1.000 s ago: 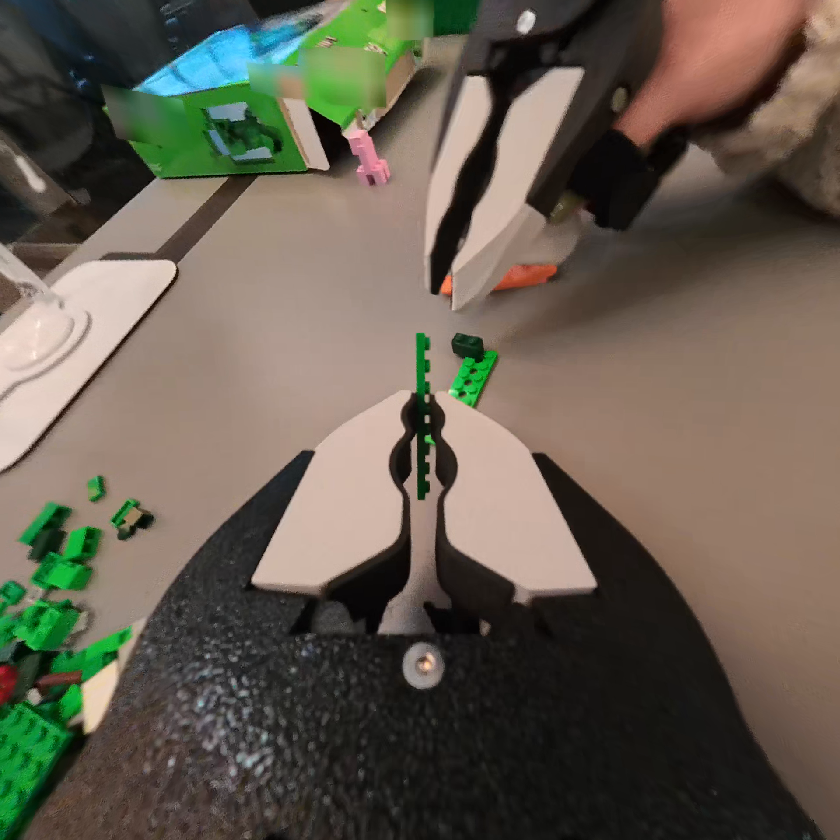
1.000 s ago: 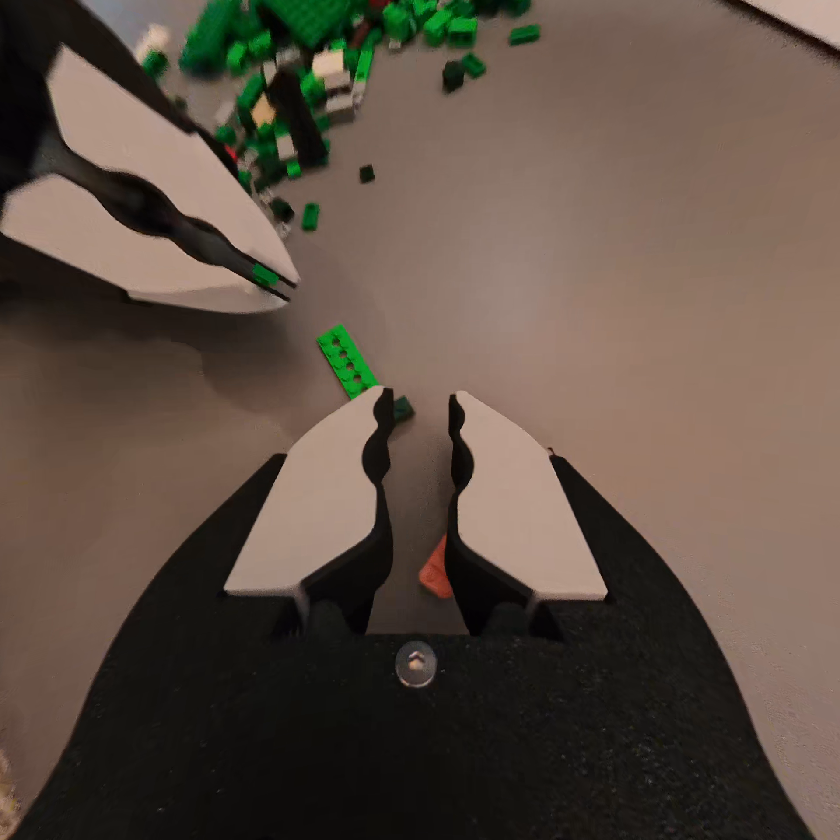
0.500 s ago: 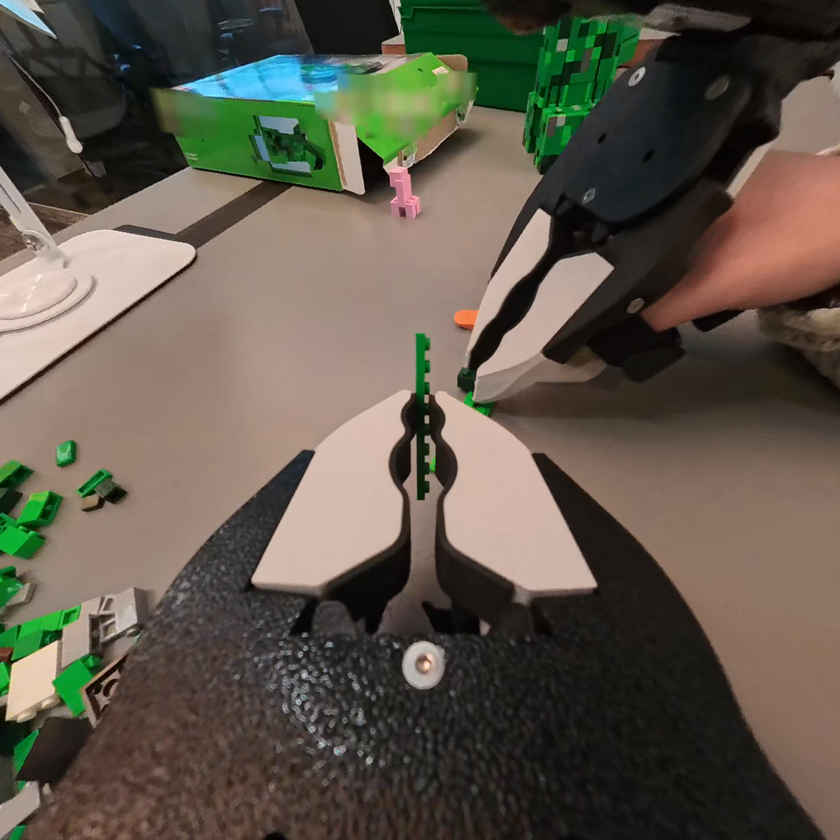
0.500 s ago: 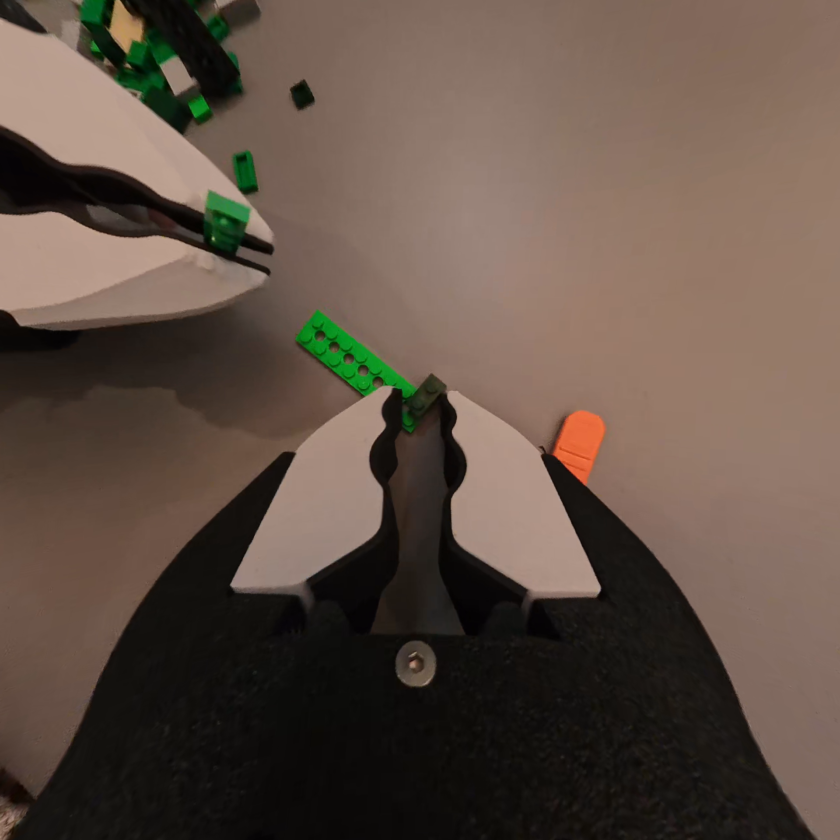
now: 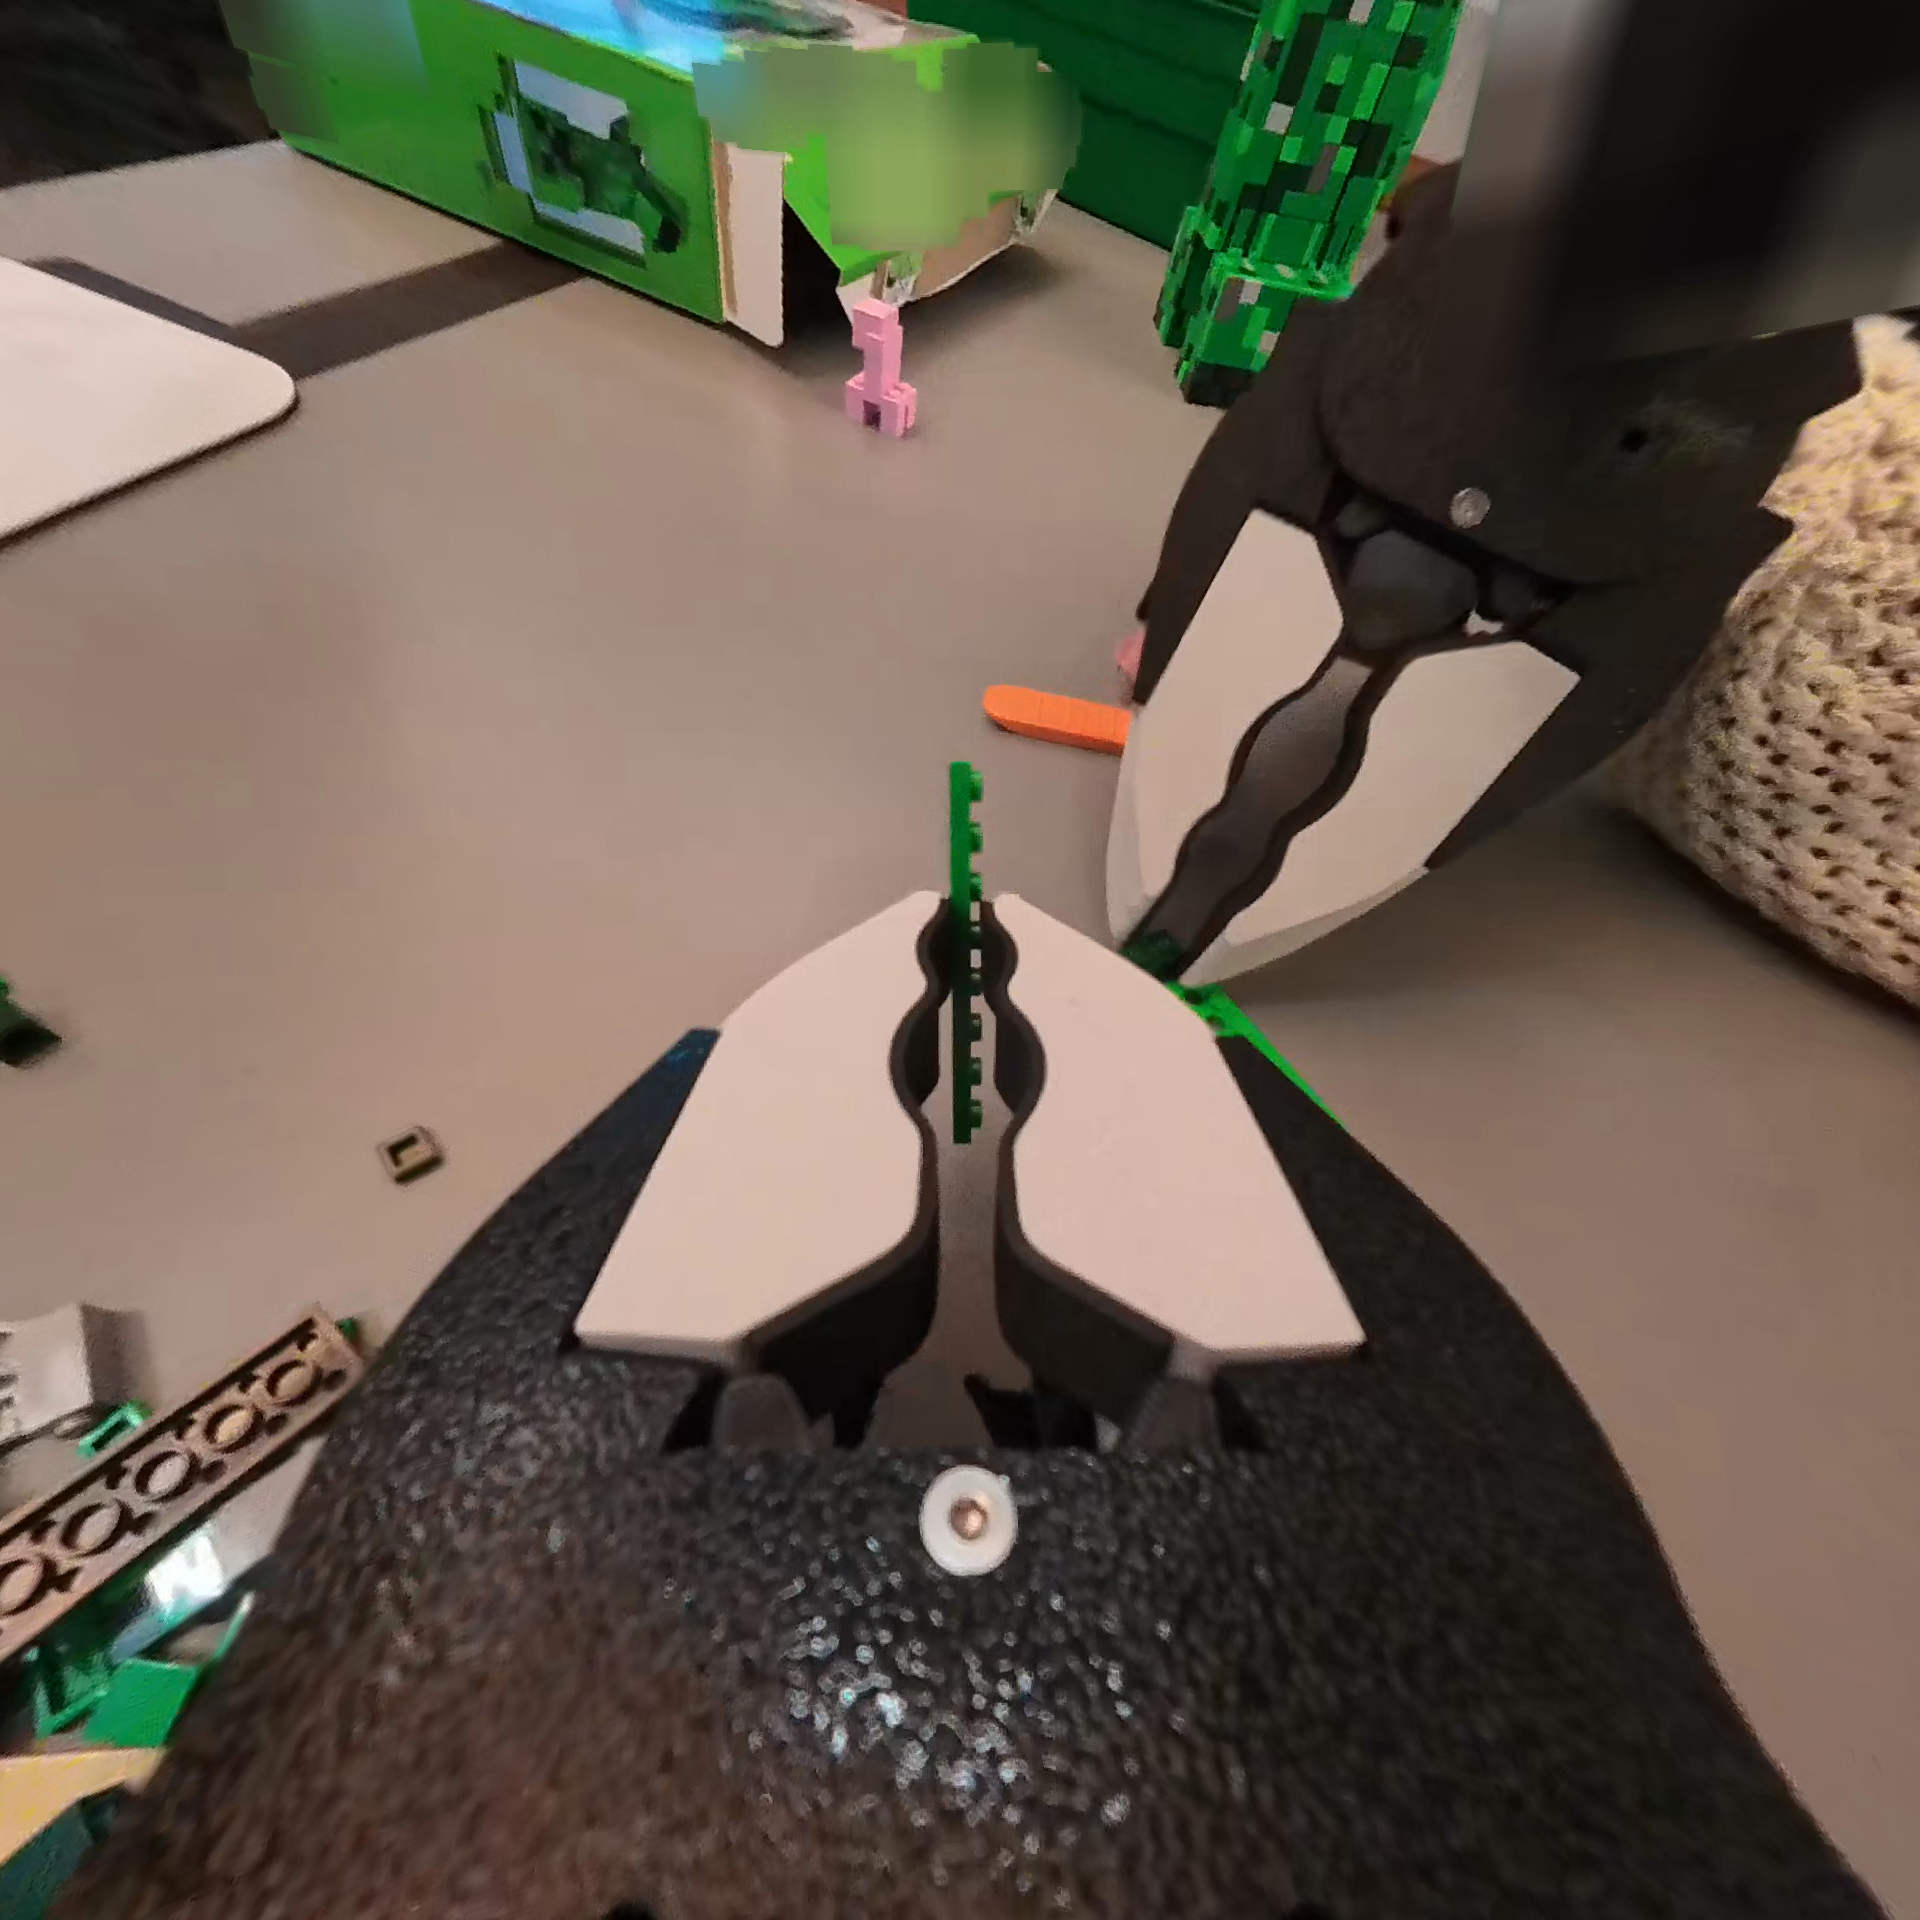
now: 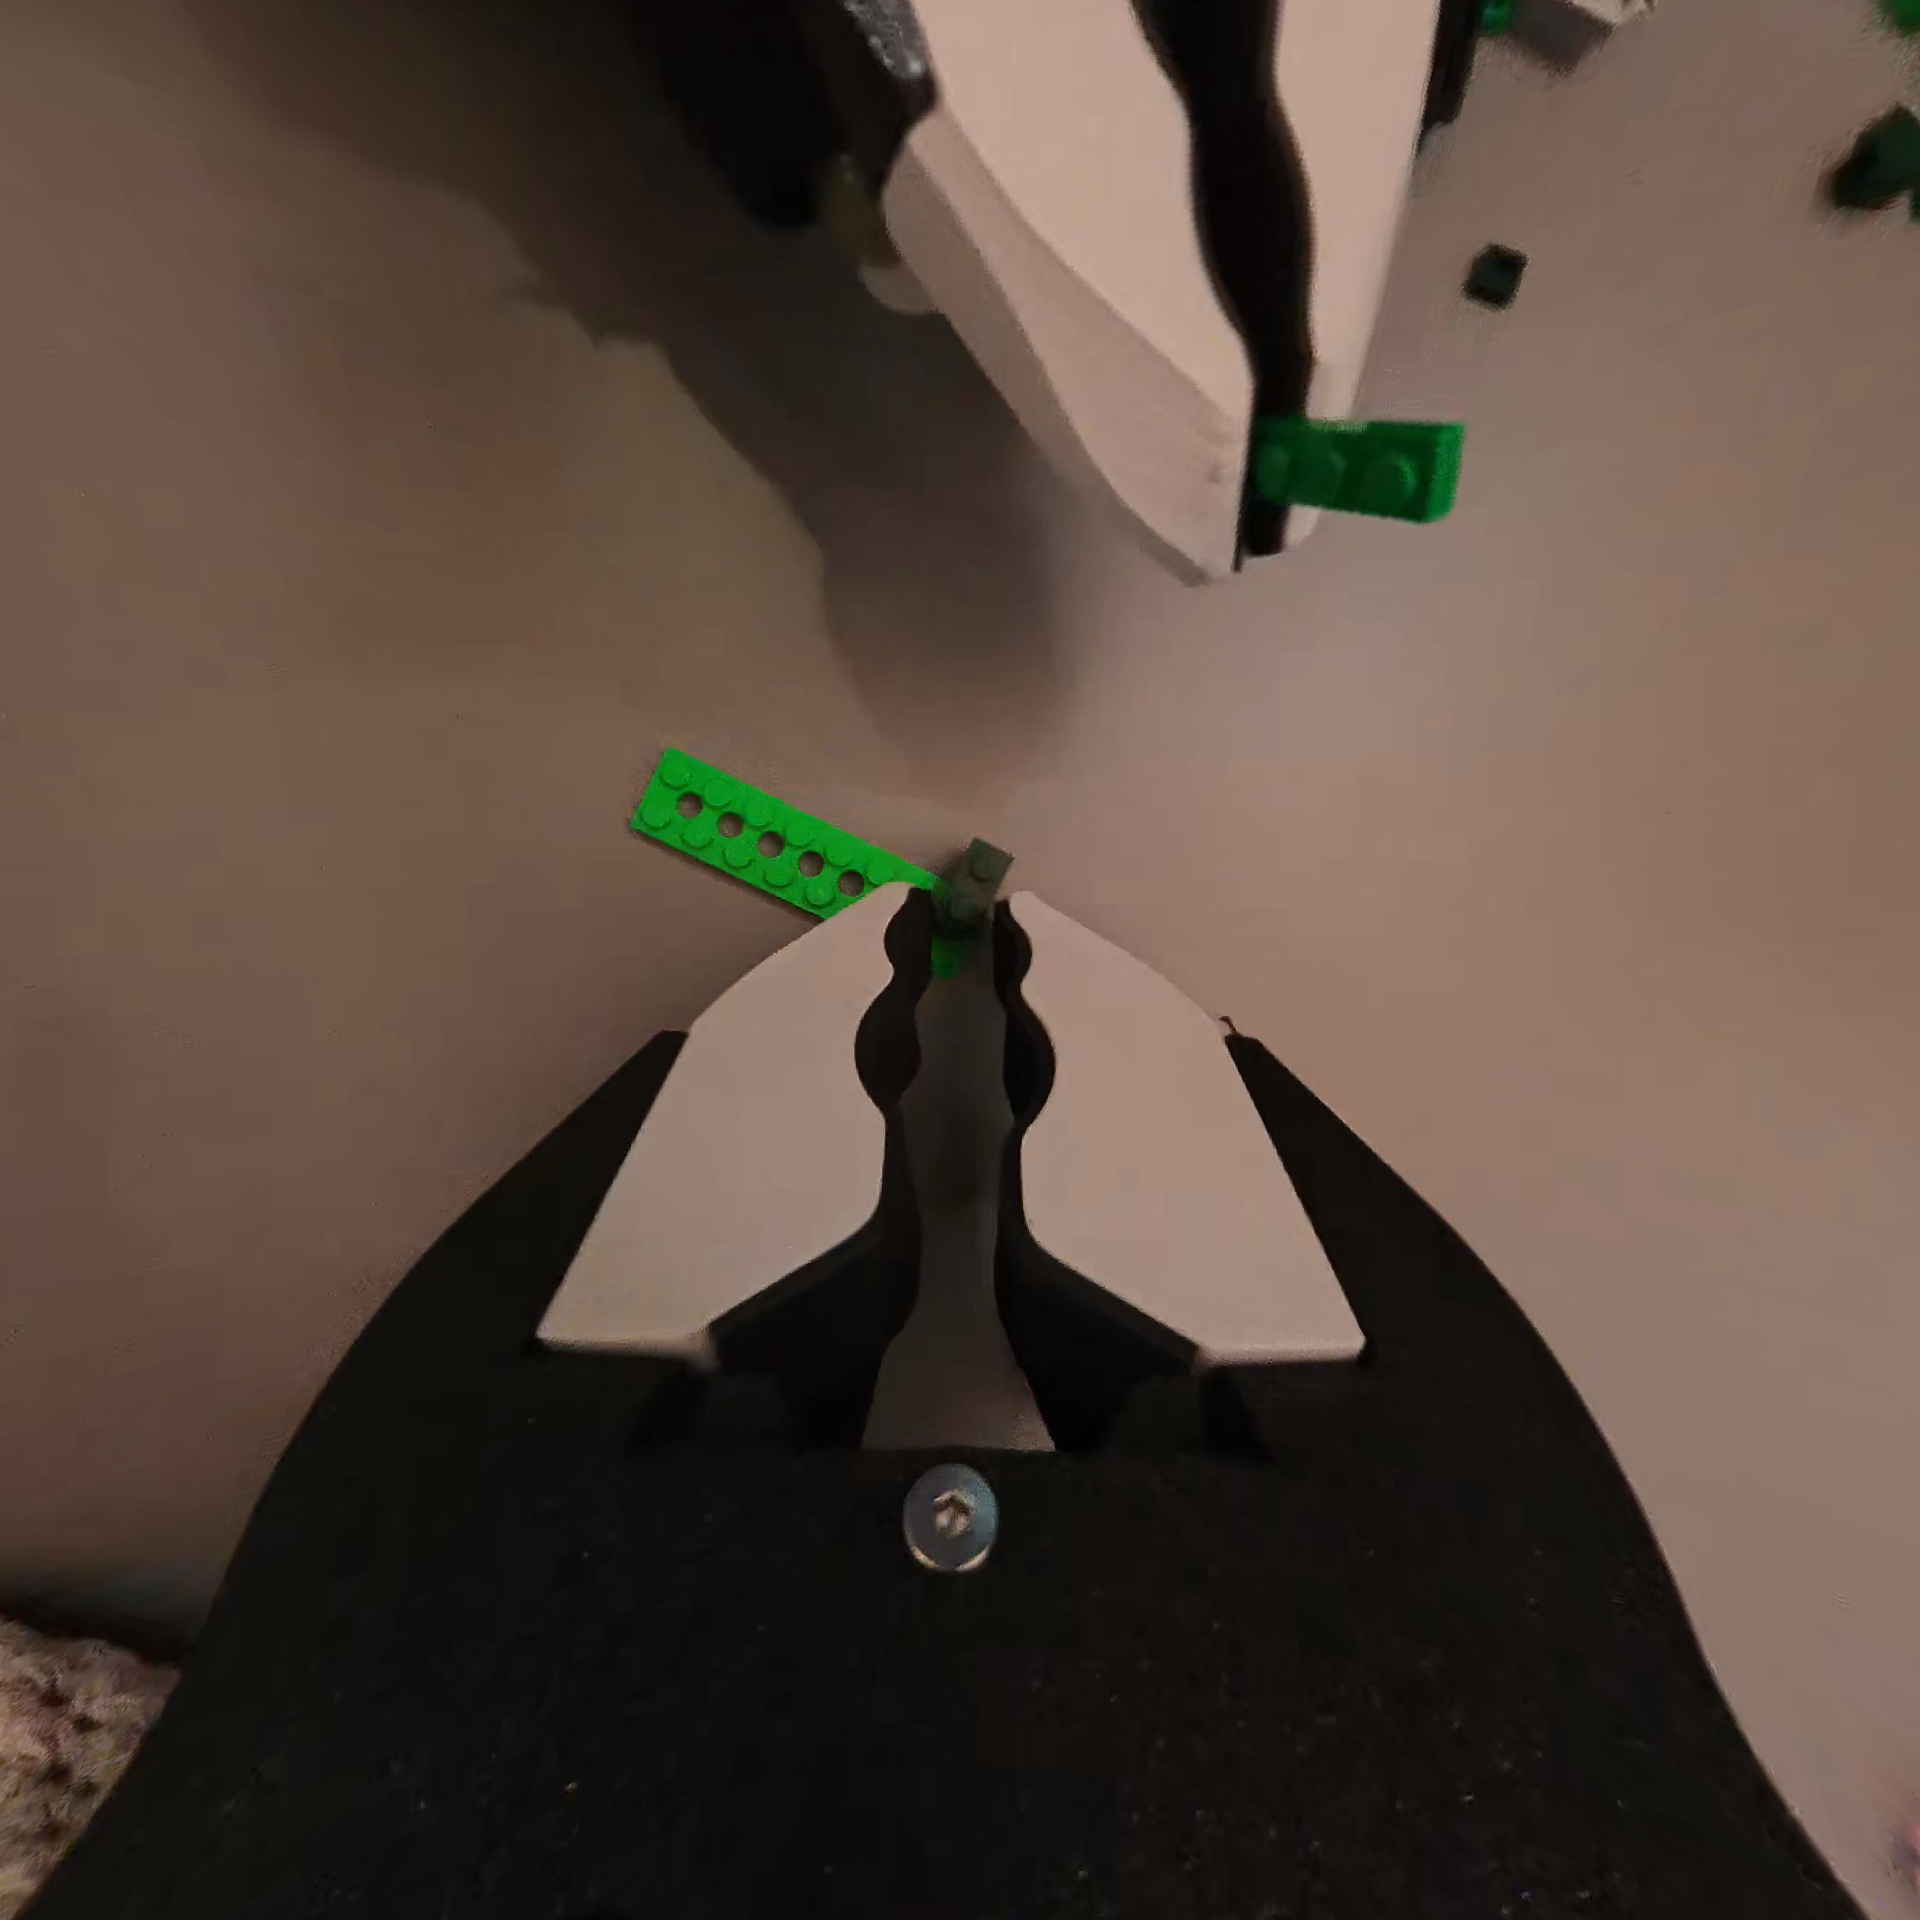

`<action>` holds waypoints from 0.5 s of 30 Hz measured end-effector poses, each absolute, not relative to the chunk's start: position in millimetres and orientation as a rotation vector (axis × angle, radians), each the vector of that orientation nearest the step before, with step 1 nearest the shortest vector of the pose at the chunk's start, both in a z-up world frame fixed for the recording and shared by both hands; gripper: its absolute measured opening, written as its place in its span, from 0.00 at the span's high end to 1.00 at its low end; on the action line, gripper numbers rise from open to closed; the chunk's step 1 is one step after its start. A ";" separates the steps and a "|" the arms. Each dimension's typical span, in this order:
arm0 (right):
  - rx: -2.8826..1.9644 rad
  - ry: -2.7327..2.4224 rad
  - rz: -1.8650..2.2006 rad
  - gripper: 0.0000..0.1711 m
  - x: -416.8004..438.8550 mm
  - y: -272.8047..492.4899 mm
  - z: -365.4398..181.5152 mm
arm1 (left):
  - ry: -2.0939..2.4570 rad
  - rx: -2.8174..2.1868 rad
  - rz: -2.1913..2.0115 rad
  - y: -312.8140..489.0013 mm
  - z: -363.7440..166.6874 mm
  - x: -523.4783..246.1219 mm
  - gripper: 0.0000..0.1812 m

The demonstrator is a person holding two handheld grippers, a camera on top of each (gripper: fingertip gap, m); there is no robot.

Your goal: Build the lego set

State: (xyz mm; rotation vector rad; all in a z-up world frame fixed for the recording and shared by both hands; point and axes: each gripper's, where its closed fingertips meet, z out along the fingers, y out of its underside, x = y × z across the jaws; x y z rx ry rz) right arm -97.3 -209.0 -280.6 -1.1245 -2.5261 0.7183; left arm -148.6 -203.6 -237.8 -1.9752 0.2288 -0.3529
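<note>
The left gripper (image 5: 968, 914) has its fingers closed on a thin green plate (image 5: 964, 935), held edge-on and upright between the tips; from the right wrist view the same plate (image 6: 1361, 470) juts sideways out of those tips. The right gripper (image 6: 954, 906) pinches a small dark green piece (image 6: 971, 883) between nearly closed fingers, right at the end of the bright green holed plate (image 6: 774, 836) that lies flat on the grey table (image 5: 520, 727); whether the piece is seated on that plate or just touching it is hard to tell. Farther out lie an orange separator tool (image 5: 1055, 717), a small pink figure (image 5: 878, 364), the open green box (image 5: 582, 187), a tall built green figure (image 5: 1299, 177), and a heap of loose bricks (image 5: 125, 1455) at the lower left. Judging by that heap, this subassembly is barely begun: only two or three small parts are in play, and most pieces remain to be joined
</note>
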 end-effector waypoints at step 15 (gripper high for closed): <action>-1.504 -2.394 0.513 0.95 -106.0 -206.2 -283.3 | 0.141 -2.000 -0.461 -203.8 -241.9 -143.0 0.98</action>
